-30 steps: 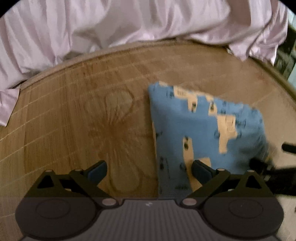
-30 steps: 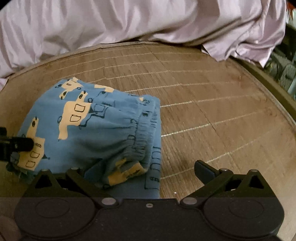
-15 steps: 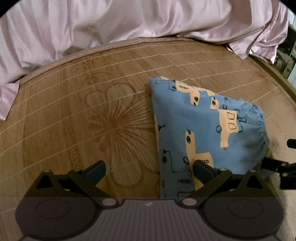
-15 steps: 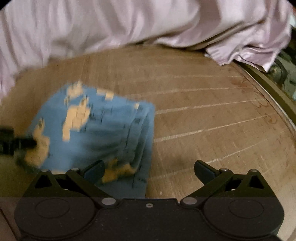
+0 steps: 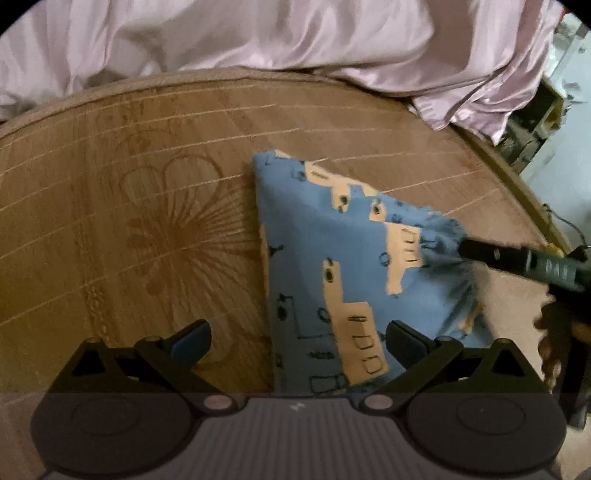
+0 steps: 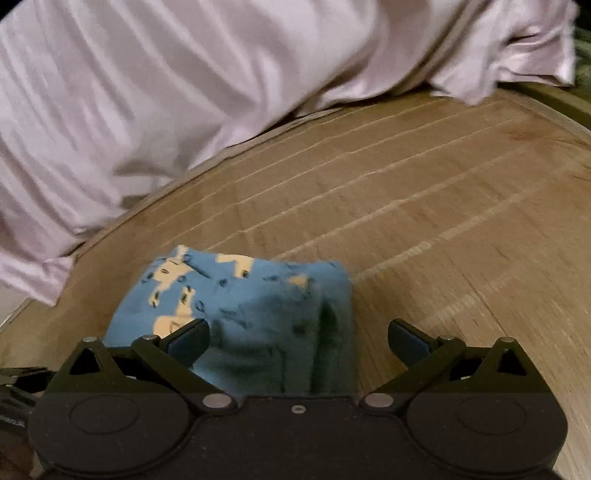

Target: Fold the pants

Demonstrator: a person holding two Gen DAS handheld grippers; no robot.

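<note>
The right gripper [image 6: 298,341] has closed in on the folded blue pants [image 5: 332,266], fingers apart, astride the near edge. The left gripper [image 5: 298,341] hovers beside them over the bamboo mat [image 5: 129,221], fingers apart.

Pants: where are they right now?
The folded blue pants lie on the woven mat, right of its flower print in the left wrist view, short of the pink sheet; the right gripper is open around their near edge.

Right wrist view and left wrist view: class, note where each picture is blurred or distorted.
Right wrist view: the pants and the mat are smeared by motion blur. Left wrist view: mostly sharp, but the pants' far corner by the right gripper is blurred. Both views: fisheye bends the mat's edge; corners are black.
</note>
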